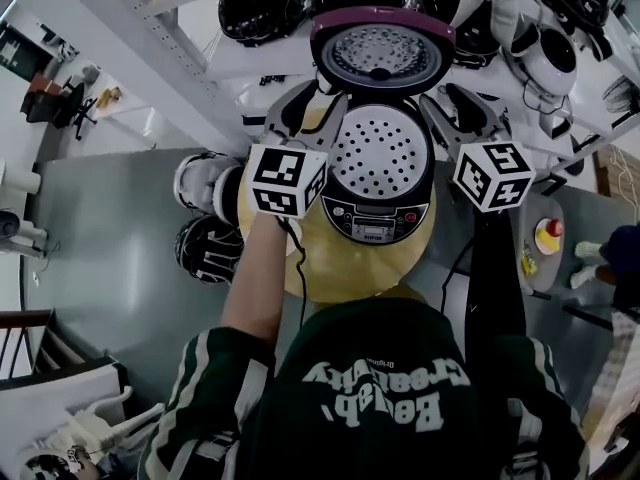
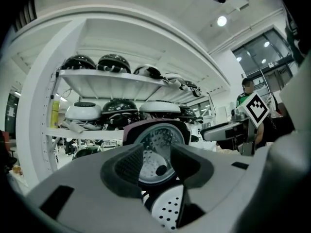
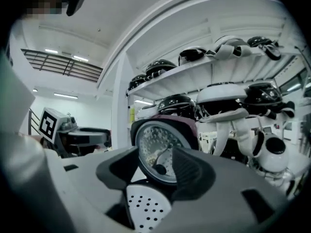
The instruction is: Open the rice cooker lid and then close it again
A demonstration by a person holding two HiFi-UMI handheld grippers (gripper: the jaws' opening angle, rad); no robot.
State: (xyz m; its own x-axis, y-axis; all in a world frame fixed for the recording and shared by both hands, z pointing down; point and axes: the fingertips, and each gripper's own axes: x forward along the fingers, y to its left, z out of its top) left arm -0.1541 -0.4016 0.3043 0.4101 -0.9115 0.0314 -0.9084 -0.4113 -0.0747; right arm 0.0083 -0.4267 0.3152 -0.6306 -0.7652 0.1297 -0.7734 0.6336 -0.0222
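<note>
The rice cooker stands on a round wooden table, and its maroon-rimmed lid is swung up and stands open. A perforated white inner plate shows inside the pot. My left gripper is left of the pot and my right gripper is right of it, both level with the raised lid. In the left gripper view the lid shows beyond the gap of my gripper, untouched. The right gripper view shows the same: the lid is past my gripper. Both are open and hold nothing.
White shelves behind the table carry several more cookers. Two cookers, one white and one black, sit on the floor at the left. A grey stand with a red button is at the right. A person stands far right.
</note>
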